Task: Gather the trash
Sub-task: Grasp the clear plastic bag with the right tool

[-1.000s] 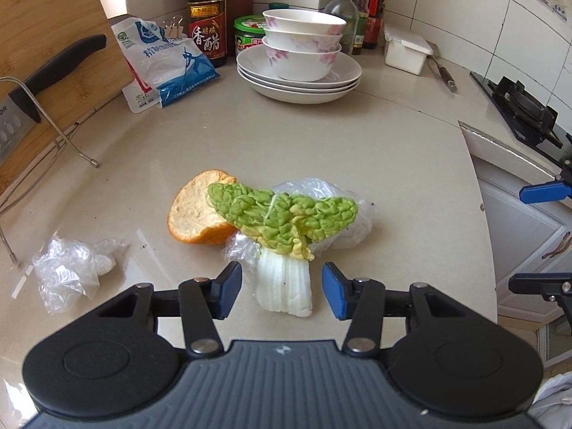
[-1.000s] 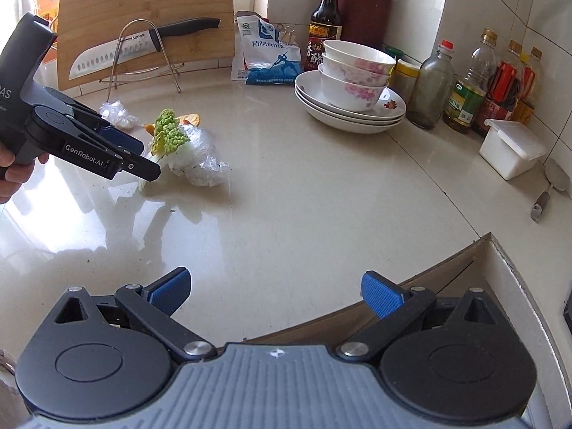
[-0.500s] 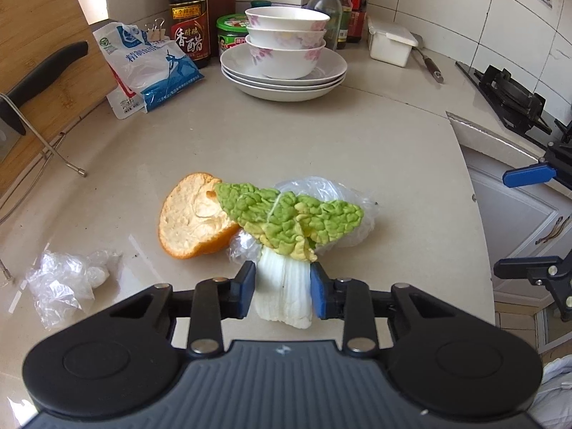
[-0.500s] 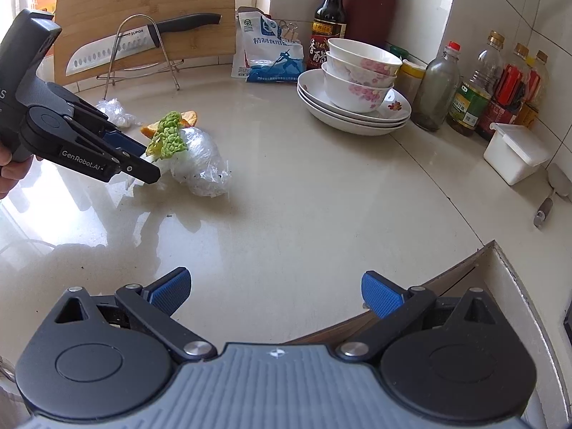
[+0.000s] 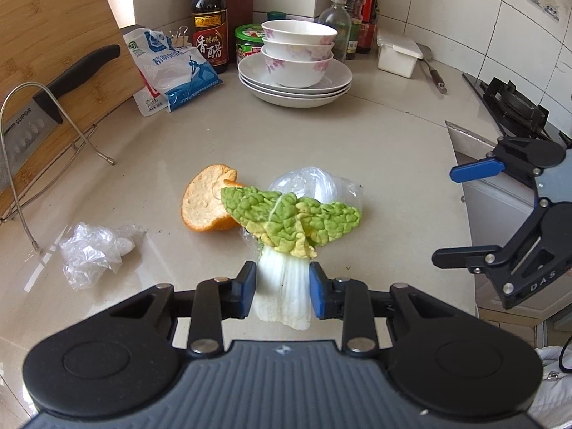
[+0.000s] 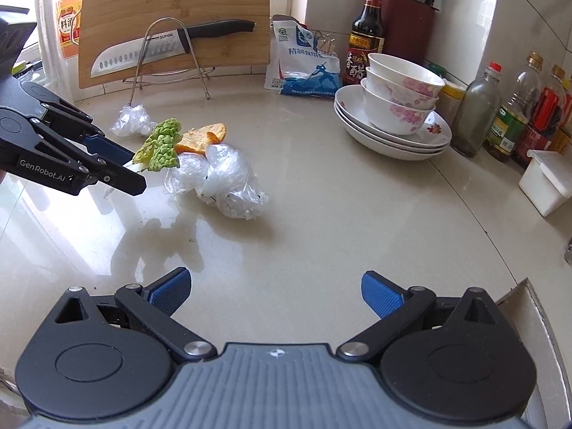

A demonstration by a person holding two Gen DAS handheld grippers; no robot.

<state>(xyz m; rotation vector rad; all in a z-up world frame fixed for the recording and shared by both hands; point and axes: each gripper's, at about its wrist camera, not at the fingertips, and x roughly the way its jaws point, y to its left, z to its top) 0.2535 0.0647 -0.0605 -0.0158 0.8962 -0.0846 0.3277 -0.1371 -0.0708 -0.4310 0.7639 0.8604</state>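
Currently: left gripper (image 5: 282,291) has the cabbage leaf (image 5: 286,246) by its white stalk, blue fingers (image 5: 246,293) pressed on either side, clamped.
Leaf position: stalk end sits between the left fingers, green frilly end points away from them, toward the back of the desk (image 5: 286,136). From the right wrist view it looks lifted clear of the desk; I can't be sure the green tip is free of the plastic below.
Long axis: runs straight out along the left gripper's pointing line, stalk near, leaf far. Grip is across the stalk, not along it, so it should carry fine.
Right gripper: (image 6: 277,291) fingers wide apart, nothing between them, hovering over bare desk near the front edge.
Remaining trash: orange peel (image 5: 205,207) just behind and left of the leaf; clear plastic wrap (image 5: 314,187) directly under and behind the leaf; second plastic wad (image 5: 94,250) well off to the left, near the wire rack foot (image 5: 107,159).
Key relation: the wrap lies ahead and left of the right gripper, between the two grippers. Right gripper is free, so my guess is it takes the wrap next.
Risk: leaf tip may drag the wrap or peel if the left hand pulls back low.
Bin: not visible in either view.
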